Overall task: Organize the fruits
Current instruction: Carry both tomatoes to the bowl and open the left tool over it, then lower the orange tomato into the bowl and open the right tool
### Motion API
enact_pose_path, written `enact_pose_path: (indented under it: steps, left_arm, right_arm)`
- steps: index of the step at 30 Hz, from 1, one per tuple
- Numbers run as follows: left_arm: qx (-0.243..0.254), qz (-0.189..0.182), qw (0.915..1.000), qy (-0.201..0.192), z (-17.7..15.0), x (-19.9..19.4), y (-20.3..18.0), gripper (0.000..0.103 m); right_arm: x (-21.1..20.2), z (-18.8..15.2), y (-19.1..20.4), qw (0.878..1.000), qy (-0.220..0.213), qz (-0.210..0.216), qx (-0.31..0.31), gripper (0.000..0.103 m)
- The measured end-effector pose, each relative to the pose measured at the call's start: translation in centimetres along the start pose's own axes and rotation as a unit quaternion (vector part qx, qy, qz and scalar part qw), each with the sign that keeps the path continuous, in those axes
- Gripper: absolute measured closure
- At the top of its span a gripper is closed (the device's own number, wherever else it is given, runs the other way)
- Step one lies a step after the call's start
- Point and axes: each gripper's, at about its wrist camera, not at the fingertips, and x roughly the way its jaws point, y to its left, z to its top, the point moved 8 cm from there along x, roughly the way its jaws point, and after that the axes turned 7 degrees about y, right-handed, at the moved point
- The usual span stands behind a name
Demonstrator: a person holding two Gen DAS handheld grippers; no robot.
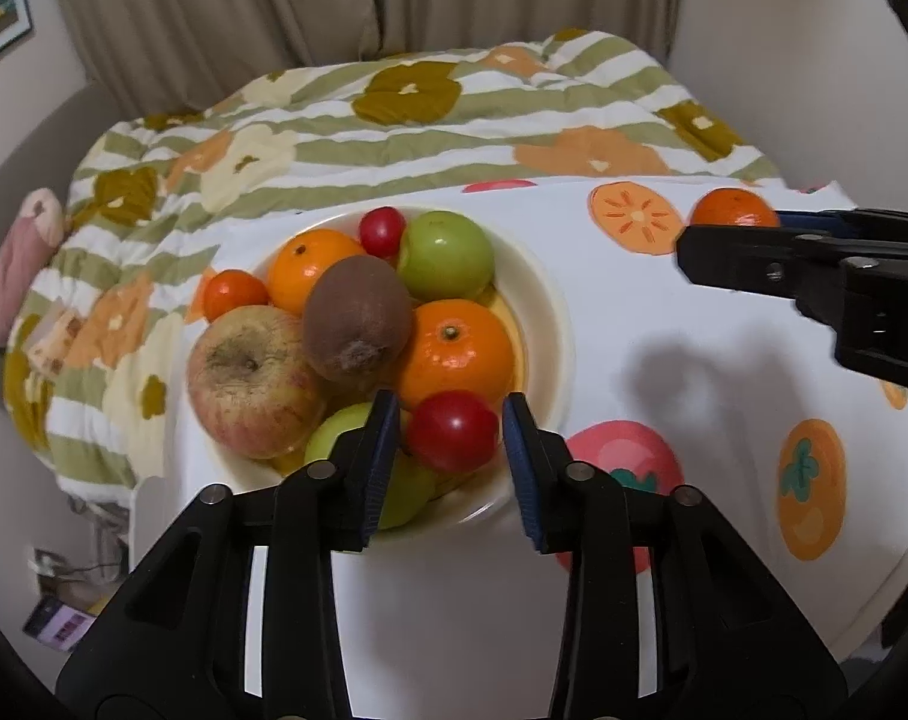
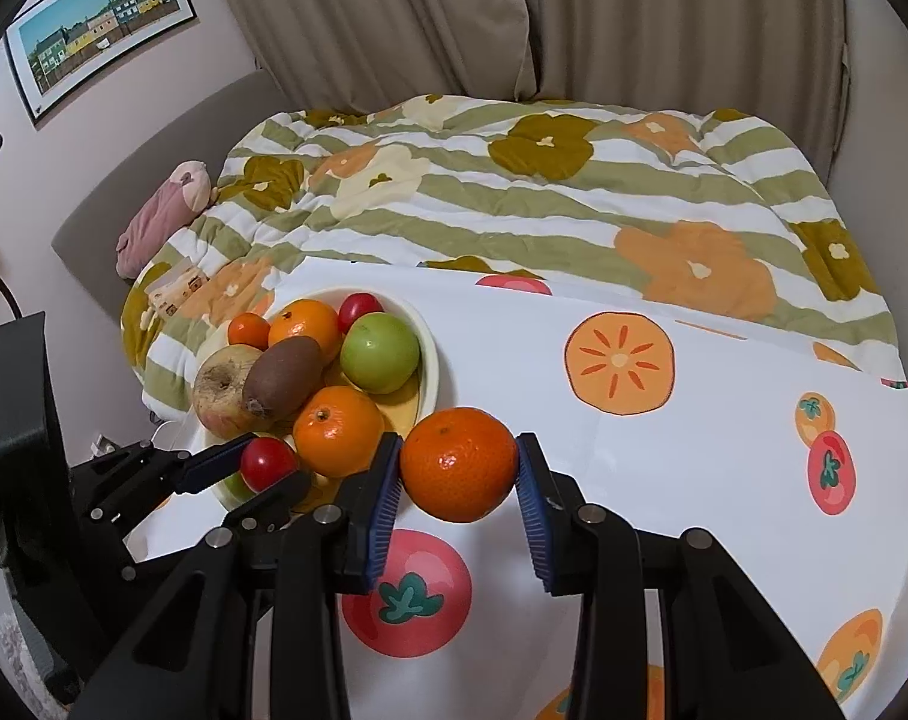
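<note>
While spread, left tongs (image 1: 451,429) around tomato (image 1: 452,431).

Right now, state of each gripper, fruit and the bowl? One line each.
Left gripper: open, fingers either side of a red tomato in the bowl, gaps visible.
Right gripper: shut on the tangerine, outside the bowl.
Bowl: upright on the tablecloth, heaped.
Kiwi: on top of the pile.
Apple: at the rim, looks wrinkled.

Fruit count: 3 oranges (image 2: 459,464), 1 between the right jaws; 3 red tomatoes (image 1: 452,431), 1 between the left jaws; 1 apple (image 1: 251,380); 1 kiwi (image 1: 358,318); 1 bowl (image 1: 541,300).
</note>
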Motion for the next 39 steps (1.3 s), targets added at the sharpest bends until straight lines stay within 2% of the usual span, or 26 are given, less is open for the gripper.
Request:
enact_pose_path:
  steps: [1, 2, 3, 4, 5, 7, 18, 30, 37, 39]
  left_arm:
    - [-0.001, 0.003, 1.0, -0.002, 0.0, -0.1, 0.1, 0.058]
    - [-0.001, 0.007, 1.0, -0.004, 0.0, -0.2, 0.1, 0.041]
    - [-0.002, 0.009, 0.9999, -0.008, -0.1, -0.4, 0.1, 0.015]
    - [-0.004, 0.012, 0.9998, -0.016, 0.0, -0.8, 0.2, 0.005]
    - [-0.007, 0.01, 0.9994, -0.033, 0.1, -1.5, 0.3, 0.0]
    - [-0.008, 0.001, 0.9989, -0.046, 0.3, -2.3, 0.1, 0.0]
    - [-0.013, 0.022, 0.9986, -0.046, -0.5, -4.0, 1.7, 0.0]
    - [-0.027, 0.028, 0.9982, -0.046, -1.1, -3.8, 5.0, 0.0]
    - [-0.026, 0.032, 0.9983, -0.04, -1.4, -3.4, 6.5, 0.0]
    - [-0.028, 0.031, 0.9983, -0.04, -1.4, -3.4, 6.8, 0.0]
  right_arm:
    - [0.0, 0.0, 0.1, 1.0, 0.0, 0.001, -0.001, 0.068]
    - [0.0, 0.0, 0.1, 1.0, 0.0, 0.001, -0.001, 0.068]
    - [0.1, 0.0, 0.2, 1.0, 0.0, 0.0, -0.001, 0.068]
    - [0.1, 0.0, 0.3, 1.0, 0.001, 0.001, -0.001, 0.068]
    - [0.1, 0.1, 0.2, 1.0, 0.0, 0.0, -0.001, 0.068]
    - [0.1, 0.1, 0.2, 1.0, 0.0, 0.0, -0.001, 0.068]
    - [0.5, 0.9, 1.2, 1.0, 0.0, 0.009, -0.017, 0.068]
    - [5.1, 2.4, 2.8, 0.998, 0.03, 0.029, -0.037, 0.068]
    - [7.0, 2.9, 2.9, 0.998, 0.044, 0.032, -0.021, 0.068]
    - [7.0, 3.1, 3.0, 0.998, 0.042, 0.034, -0.018, 0.064]
